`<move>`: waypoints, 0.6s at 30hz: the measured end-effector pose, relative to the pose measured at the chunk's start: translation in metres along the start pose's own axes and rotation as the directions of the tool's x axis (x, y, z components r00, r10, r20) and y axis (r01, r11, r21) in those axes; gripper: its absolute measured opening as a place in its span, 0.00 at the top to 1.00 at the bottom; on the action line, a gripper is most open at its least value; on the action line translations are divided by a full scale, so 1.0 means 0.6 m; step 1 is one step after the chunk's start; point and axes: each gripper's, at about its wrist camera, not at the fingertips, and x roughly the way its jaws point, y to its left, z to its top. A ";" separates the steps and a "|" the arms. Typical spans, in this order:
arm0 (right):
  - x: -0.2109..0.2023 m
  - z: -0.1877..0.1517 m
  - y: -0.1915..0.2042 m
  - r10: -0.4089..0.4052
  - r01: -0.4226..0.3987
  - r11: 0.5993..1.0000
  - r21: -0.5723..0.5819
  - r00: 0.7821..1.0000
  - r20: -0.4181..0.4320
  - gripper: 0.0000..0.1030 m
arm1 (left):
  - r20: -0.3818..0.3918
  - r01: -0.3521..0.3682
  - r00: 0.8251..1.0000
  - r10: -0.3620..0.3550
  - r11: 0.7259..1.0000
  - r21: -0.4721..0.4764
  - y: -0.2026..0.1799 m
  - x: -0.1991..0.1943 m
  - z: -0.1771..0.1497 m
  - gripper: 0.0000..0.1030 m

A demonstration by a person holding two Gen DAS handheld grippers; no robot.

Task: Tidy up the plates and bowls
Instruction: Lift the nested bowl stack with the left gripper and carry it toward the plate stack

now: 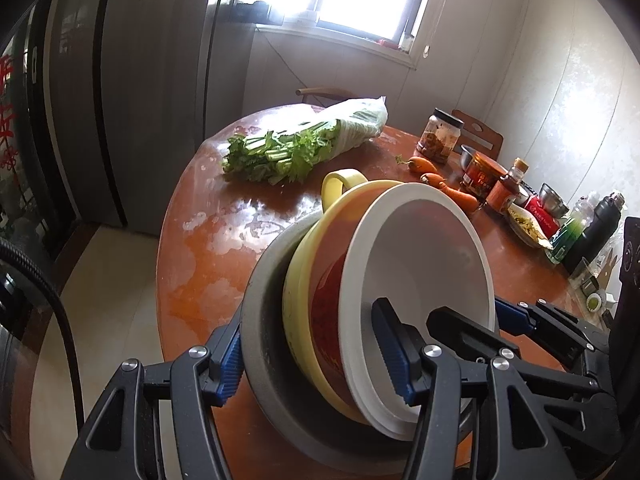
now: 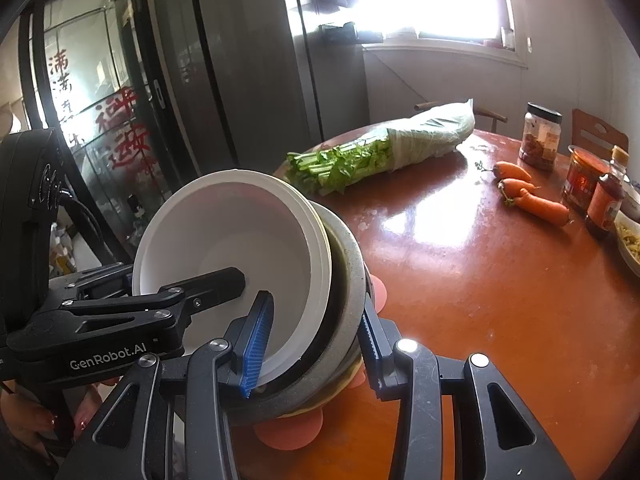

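Both grippers clamp the nested stack: the left gripper (image 1: 316,364) pinches one side across the grey bowl's (image 1: 260,316) wall and the white bowl (image 1: 424,256), the right gripper (image 2: 316,344) the opposite rims. The stack, with a yellow handled bowl (image 1: 308,256) between them, hangs tilted just above the near edge of the round table (image 2: 480,280). It likely handles as stiff, smooth and slippery, with layers prone to slide, so gripping across all rims suits it. Beyond the stack lie celery (image 1: 288,148), carrots (image 2: 532,200) and jars (image 1: 440,136); a window stands behind.
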 end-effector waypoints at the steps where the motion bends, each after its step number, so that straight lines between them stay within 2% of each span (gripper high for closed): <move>1: 0.001 -0.001 0.000 0.000 0.000 1.000 0.001 1.000 -0.001 0.58 | -0.003 0.000 1.000 0.000 1.000 -0.002 0.001 0.002 -0.001 0.44; 14: 0.018 -0.007 0.000 0.003 -0.003 1.000 0.007 1.000 -0.012 0.58 | -0.016 -0.012 1.000 0.012 1.000 0.000 0.009 0.020 -0.007 0.44; 18: 0.018 -0.009 0.005 -0.020 0.020 1.000 -0.007 1.000 -0.008 0.57 | -0.015 -0.020 1.000 0.020 1.000 0.007 0.009 0.023 -0.010 0.44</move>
